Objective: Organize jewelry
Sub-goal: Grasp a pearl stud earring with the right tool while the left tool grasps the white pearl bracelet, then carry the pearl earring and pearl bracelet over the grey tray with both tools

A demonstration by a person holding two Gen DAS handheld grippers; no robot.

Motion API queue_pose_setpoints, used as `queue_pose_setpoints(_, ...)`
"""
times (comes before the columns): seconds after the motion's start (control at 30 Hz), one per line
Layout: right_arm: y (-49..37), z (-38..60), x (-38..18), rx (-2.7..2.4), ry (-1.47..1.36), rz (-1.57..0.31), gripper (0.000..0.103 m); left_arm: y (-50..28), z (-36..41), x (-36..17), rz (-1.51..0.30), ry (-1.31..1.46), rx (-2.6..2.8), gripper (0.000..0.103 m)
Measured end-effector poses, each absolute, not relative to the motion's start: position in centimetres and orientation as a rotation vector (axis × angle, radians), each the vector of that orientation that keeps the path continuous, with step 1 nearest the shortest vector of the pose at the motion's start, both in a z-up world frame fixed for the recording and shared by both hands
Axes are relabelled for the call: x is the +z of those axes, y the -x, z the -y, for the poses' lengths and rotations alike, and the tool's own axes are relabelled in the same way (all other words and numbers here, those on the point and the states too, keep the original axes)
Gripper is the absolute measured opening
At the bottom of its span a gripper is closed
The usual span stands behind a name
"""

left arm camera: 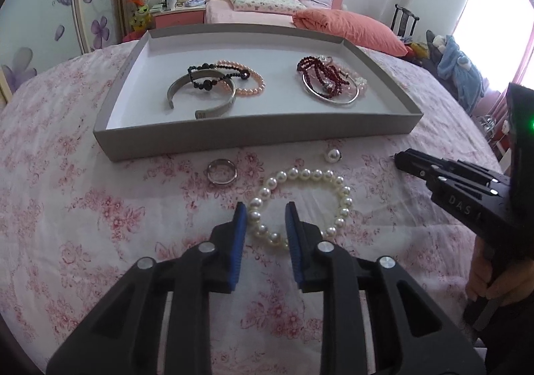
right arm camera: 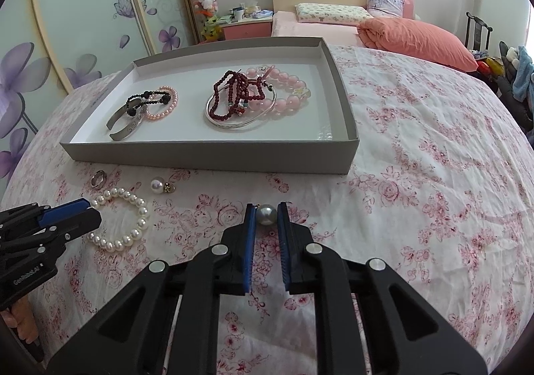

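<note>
A white pearl bracelet (left arm camera: 333,176) (right arm camera: 142,211) lies on the floral cloth. My left gripper (left arm camera: 266,213) (right arm camera: 91,210) stands open astride its near-left strand, with gaps beside the pearls. My right gripper (right arm camera: 266,212) (left arm camera: 398,156) is shut on a grey pearl earring (right arm camera: 266,215) just above the cloth. A second pearl earring (left arm camera: 332,154) (right arm camera: 157,184) and a silver ring (left arm camera: 222,170) (right arm camera: 98,178) lie loose before the grey tray (left arm camera: 253,141) (right arm camera: 207,156). In the tray are a silver cuff (left arm camera: 200,98), black beads, a pink pearl bracelet, red beads (right arm camera: 233,91) and a silver bangle.
The floral cloth (right arm camera: 417,174) stretches wide to the right of the tray. Behind stands a bed with an orange quilt (left arm camera: 350,26) and pillows. Flower-painted wardrobe doors (right arm camera: 66,24) line the left. A hand (left arm camera: 484,281) holds the right gripper's handle.
</note>
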State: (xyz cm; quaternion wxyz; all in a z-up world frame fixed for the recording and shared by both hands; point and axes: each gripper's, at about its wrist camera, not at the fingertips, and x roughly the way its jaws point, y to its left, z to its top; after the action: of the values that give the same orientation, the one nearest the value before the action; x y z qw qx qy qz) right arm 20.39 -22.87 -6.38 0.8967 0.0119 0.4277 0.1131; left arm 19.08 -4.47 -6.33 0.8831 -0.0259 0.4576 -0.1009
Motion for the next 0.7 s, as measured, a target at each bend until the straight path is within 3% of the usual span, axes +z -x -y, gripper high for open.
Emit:
queue_pose_setpoints(0.13, -20.2, 22.7, -6.3, 0.236, -0.022, -0.884, 0.014, -19.1, 4.2, -6.4, -0.955, 0.056, -0.197, 0.013)
queue_pose_setpoints(0.7, -19.3, 22.1, -5.4, 0.265, -0.006, -0.846, 0.014, -17.5, 2.2, -5.6, -0.931, 0.104, -0.194, 0.010)
